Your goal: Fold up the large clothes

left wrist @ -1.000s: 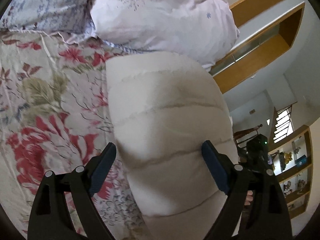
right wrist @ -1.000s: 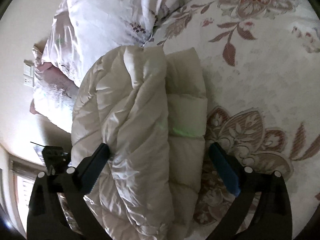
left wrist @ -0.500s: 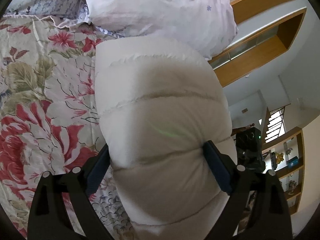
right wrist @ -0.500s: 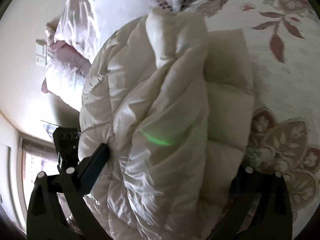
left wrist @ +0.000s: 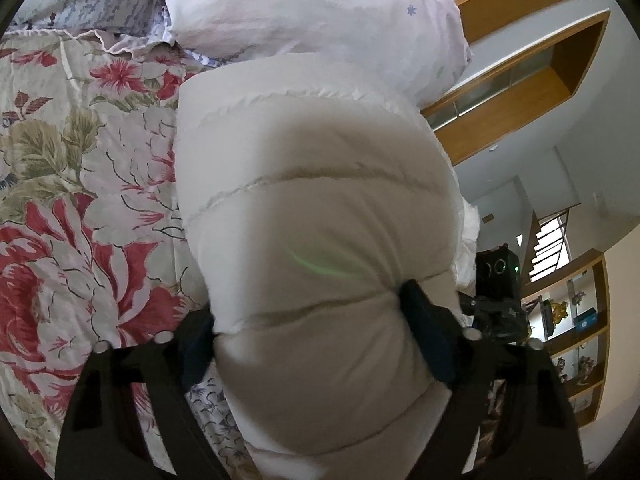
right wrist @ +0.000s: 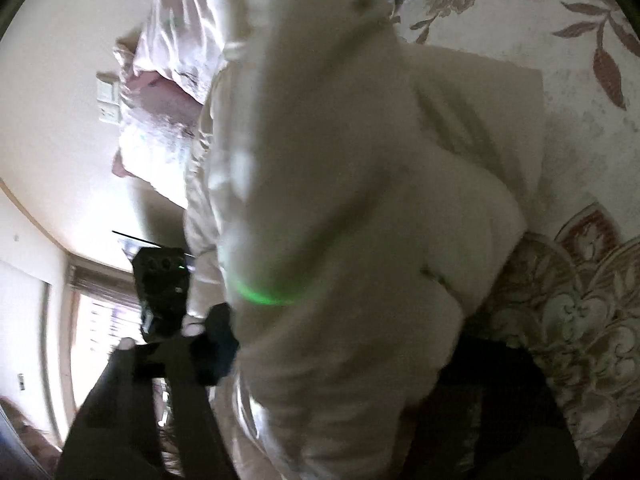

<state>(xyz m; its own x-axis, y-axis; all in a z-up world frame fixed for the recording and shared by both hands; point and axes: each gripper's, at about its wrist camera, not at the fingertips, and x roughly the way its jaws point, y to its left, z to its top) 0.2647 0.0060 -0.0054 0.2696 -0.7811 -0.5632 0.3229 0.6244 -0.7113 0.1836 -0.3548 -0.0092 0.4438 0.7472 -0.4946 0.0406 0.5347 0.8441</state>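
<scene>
A folded white quilted puffer jacket (left wrist: 312, 208) lies as a thick bundle on the floral bedspread (left wrist: 72, 200). My left gripper (left wrist: 308, 320) has its blue-padded fingers pressed into both sides of the bundle, squeezing it at a seam. In the right wrist view the same jacket (right wrist: 360, 200) fills the frame, blurred. My right gripper (right wrist: 340, 344) also clamps the bundle from the opposite end; its left finger (right wrist: 216, 344) shows, its right finger is hidden under the fabric. The other gripper shows beyond the jacket in each view.
Pale floral pillows (left wrist: 312, 4) lie just past the jacket at the head of the bed. A wooden shelf unit (left wrist: 576, 320) and a staircase stand beyond the bed's edge. A wall with a switch plate (right wrist: 108, 100) is on the other side.
Both grippers have moved in onto the jacket bundle and closed, from wide open around it to squeezing its sides. The jacket now looms larger in both views.
</scene>
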